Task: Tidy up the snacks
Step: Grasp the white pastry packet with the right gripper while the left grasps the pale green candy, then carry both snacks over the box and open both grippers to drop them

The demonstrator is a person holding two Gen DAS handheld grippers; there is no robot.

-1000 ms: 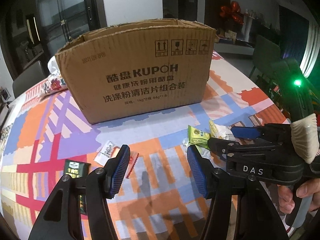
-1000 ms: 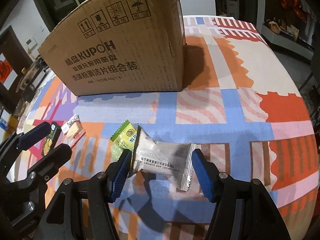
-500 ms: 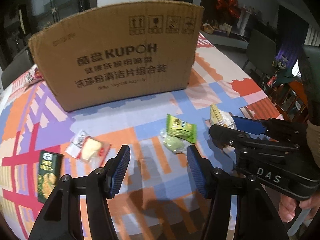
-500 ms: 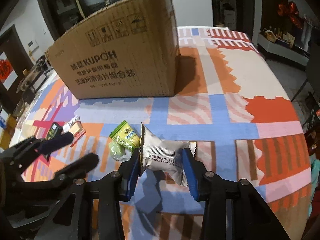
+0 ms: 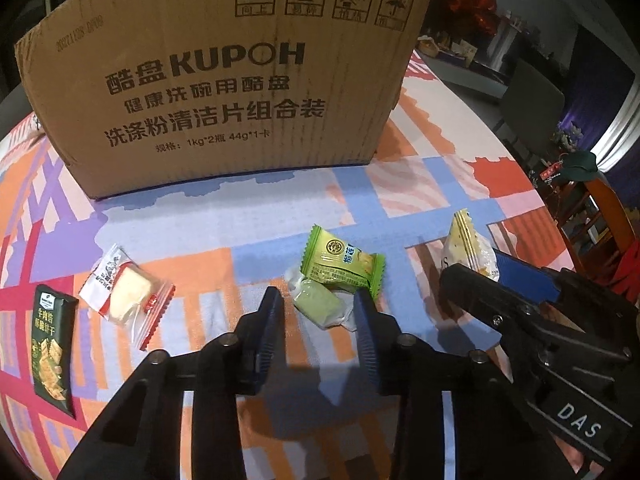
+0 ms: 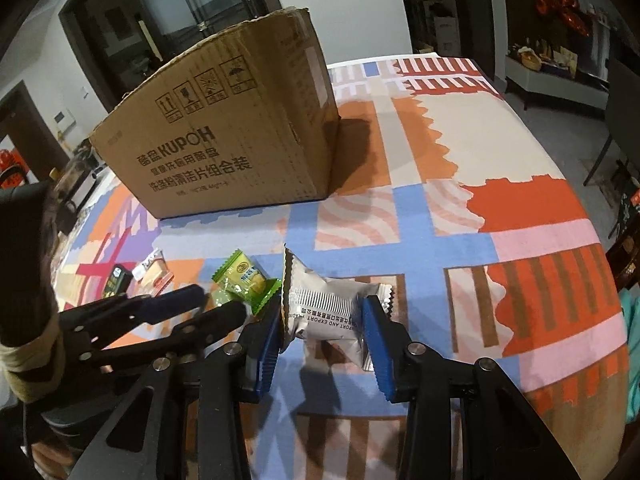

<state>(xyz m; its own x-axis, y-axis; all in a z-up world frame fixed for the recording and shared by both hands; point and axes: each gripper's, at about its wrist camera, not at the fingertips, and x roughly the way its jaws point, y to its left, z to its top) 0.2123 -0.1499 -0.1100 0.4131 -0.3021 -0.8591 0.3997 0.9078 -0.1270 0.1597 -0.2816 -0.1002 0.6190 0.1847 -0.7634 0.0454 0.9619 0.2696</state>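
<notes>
The left gripper (image 5: 318, 310) is closing around one pale green snack (image 5: 318, 306). The right gripper (image 6: 320, 320) squeezes one silver pack (image 6: 326, 308). One box (image 5: 224, 80) stands at twelve o'clock.

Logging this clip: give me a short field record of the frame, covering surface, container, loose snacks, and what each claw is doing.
surface: table with a patchwork-pattern cloth
container: cardboard box, upright at the back
left claw: jaws closing around the pale green sweet
right claw: shut on the silver packet
loose snacks: green packet resting on the pale green sweet; red-and-white wrapped sweet; dark green cracker packet on the left
inside of box: not visible
</notes>
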